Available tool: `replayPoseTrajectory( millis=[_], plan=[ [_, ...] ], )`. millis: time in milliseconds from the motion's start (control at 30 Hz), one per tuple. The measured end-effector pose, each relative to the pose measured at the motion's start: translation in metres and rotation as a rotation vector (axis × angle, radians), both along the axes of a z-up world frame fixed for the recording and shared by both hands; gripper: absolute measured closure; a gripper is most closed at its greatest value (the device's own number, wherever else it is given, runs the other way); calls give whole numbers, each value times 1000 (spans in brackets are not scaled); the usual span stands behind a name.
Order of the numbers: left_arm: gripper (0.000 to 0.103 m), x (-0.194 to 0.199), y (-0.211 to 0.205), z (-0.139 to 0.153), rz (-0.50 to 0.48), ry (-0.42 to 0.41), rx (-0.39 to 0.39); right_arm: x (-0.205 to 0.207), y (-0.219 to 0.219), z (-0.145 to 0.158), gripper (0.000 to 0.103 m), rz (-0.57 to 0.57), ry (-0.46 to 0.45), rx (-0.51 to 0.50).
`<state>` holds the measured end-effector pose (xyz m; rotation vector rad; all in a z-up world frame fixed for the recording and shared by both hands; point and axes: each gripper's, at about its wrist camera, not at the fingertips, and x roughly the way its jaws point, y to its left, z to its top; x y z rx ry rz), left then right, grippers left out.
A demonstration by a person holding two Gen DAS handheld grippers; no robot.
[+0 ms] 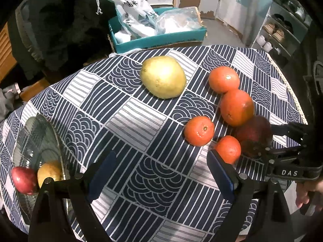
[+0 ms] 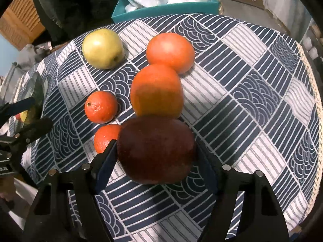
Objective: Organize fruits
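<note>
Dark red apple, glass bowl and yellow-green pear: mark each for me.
Dark red apple (image 2: 156,150): right wrist view, middle of its top face, between the right gripper's fingers.
Glass bowl (image 1: 38,133): left wrist view, bare inner wall above the fruit inside.
Yellow-green pear (image 1: 163,77): left wrist view, middle of its skin.

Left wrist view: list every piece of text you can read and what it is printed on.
"DAS" on the right hand-held gripper, on its dark body.
Dark characters on the white bag in the teal box: too blurred to read.
Print along the teal box's side: too small to read.
</note>
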<state>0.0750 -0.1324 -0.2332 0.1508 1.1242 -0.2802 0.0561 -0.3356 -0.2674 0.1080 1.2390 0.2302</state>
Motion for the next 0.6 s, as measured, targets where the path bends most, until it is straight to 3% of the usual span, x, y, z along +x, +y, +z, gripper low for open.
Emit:
replayPoseTrajectory(
  millis=[600],
  plan=[
    [11, 30, -43, -34, -32, 73, -44, -6, -43, 9, 28, -116, -39, -62]
  ],
)
